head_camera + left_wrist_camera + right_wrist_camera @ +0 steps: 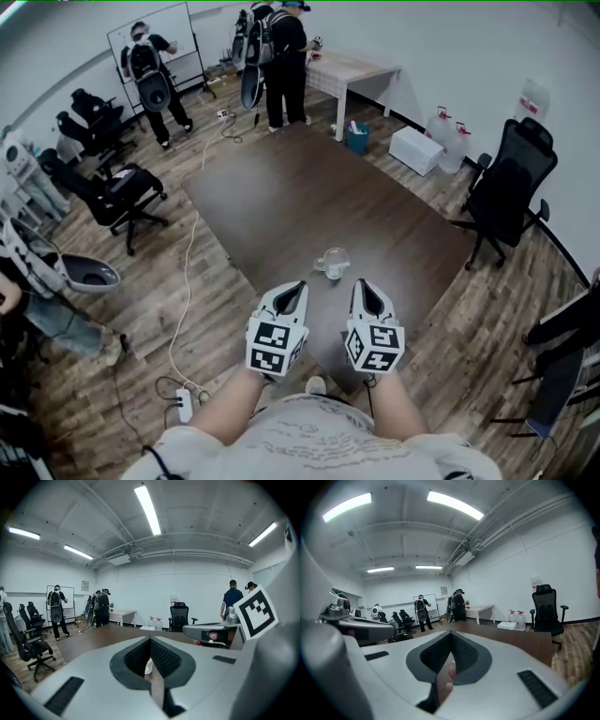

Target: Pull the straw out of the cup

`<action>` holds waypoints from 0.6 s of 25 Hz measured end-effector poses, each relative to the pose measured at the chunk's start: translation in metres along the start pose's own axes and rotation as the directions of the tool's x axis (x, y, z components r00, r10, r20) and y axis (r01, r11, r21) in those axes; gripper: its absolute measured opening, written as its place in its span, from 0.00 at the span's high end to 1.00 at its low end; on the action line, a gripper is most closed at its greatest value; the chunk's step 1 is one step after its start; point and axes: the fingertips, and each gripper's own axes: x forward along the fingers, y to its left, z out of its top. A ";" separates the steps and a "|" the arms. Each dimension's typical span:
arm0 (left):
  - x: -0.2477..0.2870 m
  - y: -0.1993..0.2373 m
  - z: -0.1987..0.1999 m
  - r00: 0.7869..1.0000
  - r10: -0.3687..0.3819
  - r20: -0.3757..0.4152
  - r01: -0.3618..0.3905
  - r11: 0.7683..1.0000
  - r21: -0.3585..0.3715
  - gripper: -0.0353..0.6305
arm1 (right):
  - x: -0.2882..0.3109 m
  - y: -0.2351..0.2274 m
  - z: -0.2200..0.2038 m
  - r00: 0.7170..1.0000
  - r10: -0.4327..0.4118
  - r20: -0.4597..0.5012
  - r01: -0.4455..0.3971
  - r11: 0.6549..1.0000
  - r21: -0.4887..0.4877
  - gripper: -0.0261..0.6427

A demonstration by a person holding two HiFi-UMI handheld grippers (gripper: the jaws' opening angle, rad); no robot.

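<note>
The cup (332, 263) stands near the table's (309, 187) near corner. The left gripper (300, 285) and right gripper (362, 284) hover just short of it, jaws together, empty. The straw is too small to make out.

The cup (332, 263) stands on the table (281, 197) toward its near corner; the left gripper (298, 285) and right gripper (362, 284) (side by side) hover just before it.

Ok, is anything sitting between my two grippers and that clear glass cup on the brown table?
Nothing visible. The clear glass cup stands alone on the dark brown table, just ahead of the left gripper and the right gripper, with only bare tabletop between. Both grippers are shut.
</note>
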 end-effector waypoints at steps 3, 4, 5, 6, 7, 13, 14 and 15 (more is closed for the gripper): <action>0.020 0.002 0.000 1.000 0.013 -0.015 -0.013 1.000 -0.010 0.95 | 0.020 -0.018 -0.006 1.000 0.006 -0.027 -0.005 1.000 0.007 0.95; 0.026 0.002 -0.002 1.000 0.016 -0.023 -0.016 1.000 -0.015 0.95 | 0.026 -0.022 -0.008 0.999 0.006 -0.036 -0.006 1.000 0.009 0.95; 0.031 0.004 -0.005 0.999 0.018 -0.032 -0.018 1.000 -0.019 0.95 | 0.031 -0.027 -0.011 0.999 0.005 -0.046 -0.004 1.000 0.011 0.95; 0.036 0.005 -0.008 0.999 0.019 -0.041 -0.020 1.000 -0.022 0.95 | 0.037 -0.031 -0.013 0.998 0.001 -0.055 0.000 1.000 0.014 0.95; 0.041 0.007 -0.011 0.999 0.019 -0.051 -0.021 0.999 -0.026 0.95 | 0.043 -0.036 -0.016 0.998 -0.006 -0.063 0.007 1.000 0.017 0.95; 0.065 0.013 -0.016 0.997 0.006 -0.081 -0.008 1.000 -0.025 0.95 | 0.068 -0.059 -0.036 0.992 -0.037 -0.121 0.041 0.999 0.030 0.95; 0.069 0.014 -0.017 0.997 0.003 -0.080 -0.005 1.000 -0.024 0.95 | 0.071 -0.061 -0.039 0.991 -0.036 -0.132 0.041 0.999 0.033 0.95; 0.074 0.016 -0.019 0.997 0.000 -0.081 -0.002 1.000 -0.026 0.95 | 0.075 -0.061 -0.043 0.989 -0.031 -0.142 0.037 0.999 0.035 0.95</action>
